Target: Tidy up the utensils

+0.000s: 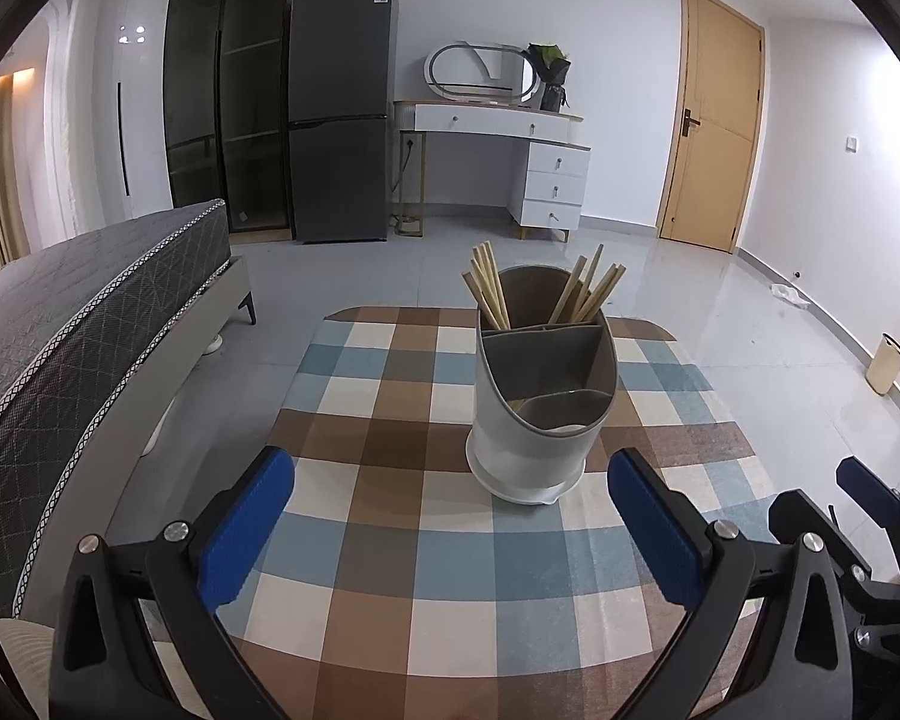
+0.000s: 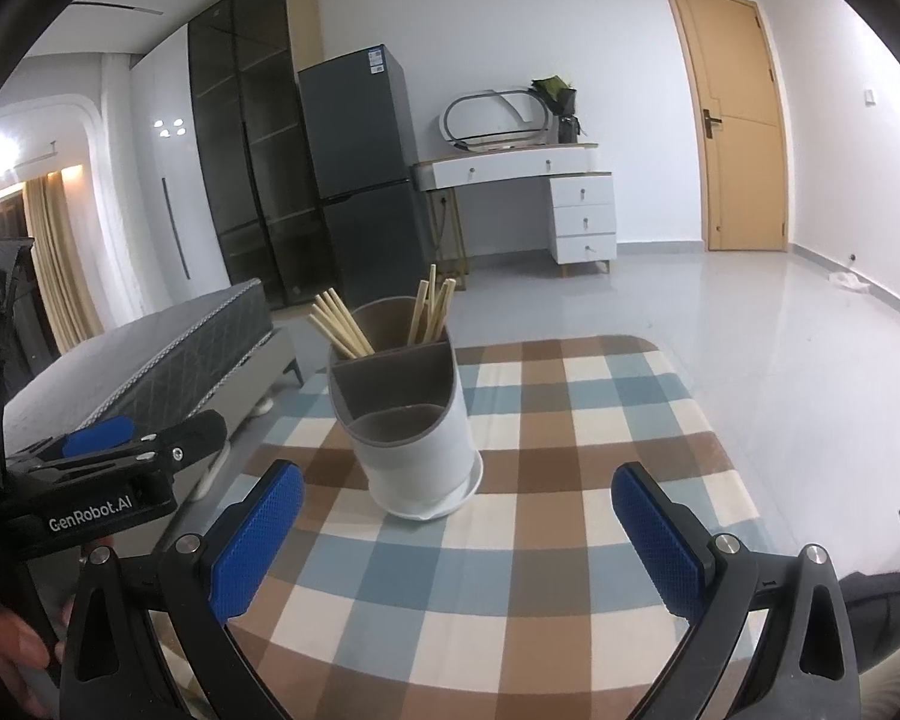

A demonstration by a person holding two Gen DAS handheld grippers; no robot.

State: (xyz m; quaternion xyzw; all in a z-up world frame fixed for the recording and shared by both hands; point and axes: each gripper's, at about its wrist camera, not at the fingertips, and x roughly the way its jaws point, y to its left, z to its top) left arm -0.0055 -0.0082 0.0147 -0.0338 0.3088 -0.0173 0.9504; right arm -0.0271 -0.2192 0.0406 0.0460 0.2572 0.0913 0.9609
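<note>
Two tools, left tool (image 1: 450, 531) and right tool (image 2: 457, 537), both spread wide with nothing between the blue pads, poised low over the checked surface (image 1: 426, 570). Just ahead, upright on a white saucer near the surface's middle: grey-and-white utensil holder (image 1: 540, 396). Two bunches of wooden chopsticks (image 1: 489, 294) leaning in its two rear compartments; front compartments without chopsticks. Behind: bed (image 1: 72, 312), fridge (image 1: 339, 114).
</note>
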